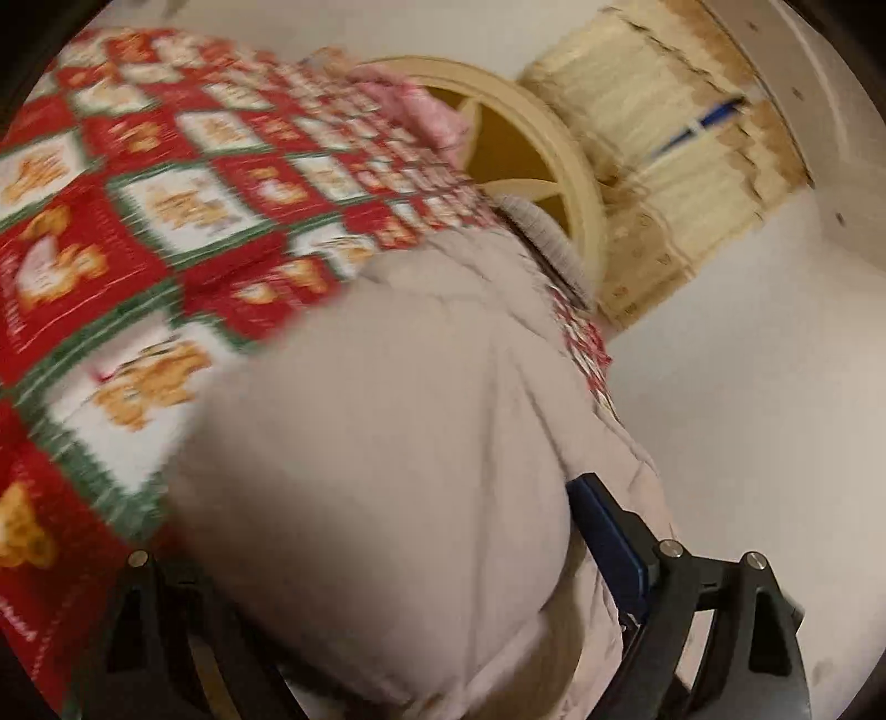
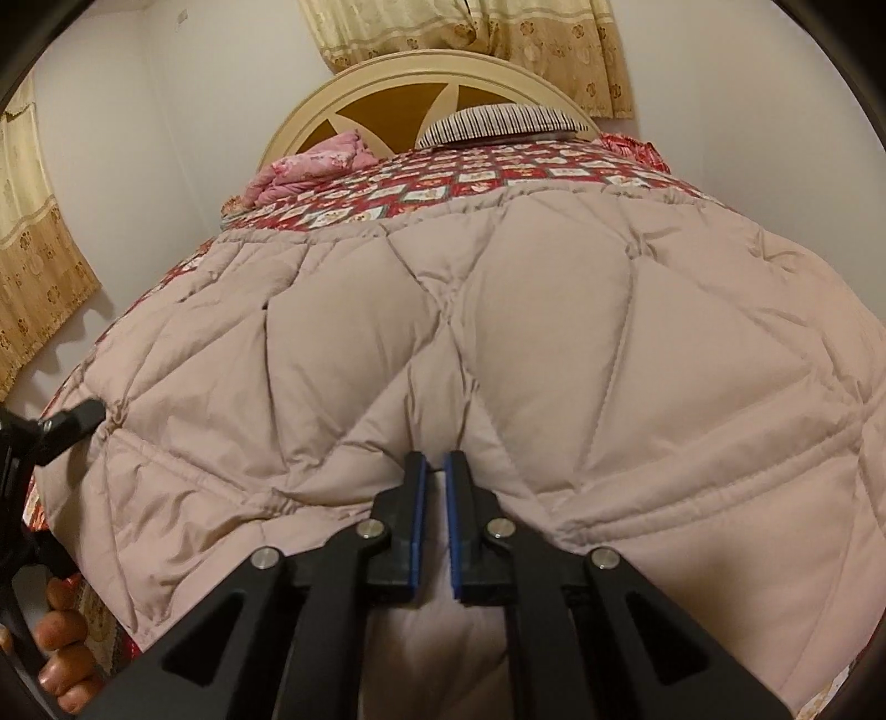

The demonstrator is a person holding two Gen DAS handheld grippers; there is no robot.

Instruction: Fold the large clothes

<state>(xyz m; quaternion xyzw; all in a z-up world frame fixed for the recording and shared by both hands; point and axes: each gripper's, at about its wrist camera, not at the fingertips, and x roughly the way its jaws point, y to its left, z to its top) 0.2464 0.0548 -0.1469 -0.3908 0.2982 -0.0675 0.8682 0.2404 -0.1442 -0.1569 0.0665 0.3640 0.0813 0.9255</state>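
A large beige quilted down garment (image 2: 498, 310) lies spread over the bed. My right gripper (image 2: 436, 471) is shut on a pinched fold at its near edge; fabric shows between the blue pads. In the blurred left wrist view the same beige fabric (image 1: 387, 443) bulges between my left gripper's fingers (image 1: 614, 531); the left finger is hidden under it, and the jaws stand wide around the bunch. The left gripper also shows in the right wrist view (image 2: 66, 426), at the garment's left edge, with the person's fingers below it.
The bed has a red, green and white teddy-bear bedspread (image 1: 138, 221), a round cream headboard (image 2: 432, 83), a pink folded cloth (image 2: 315, 166) and a striped pillow (image 2: 498, 119). Cream curtains (image 2: 498, 27) hang behind. White walls flank the bed.
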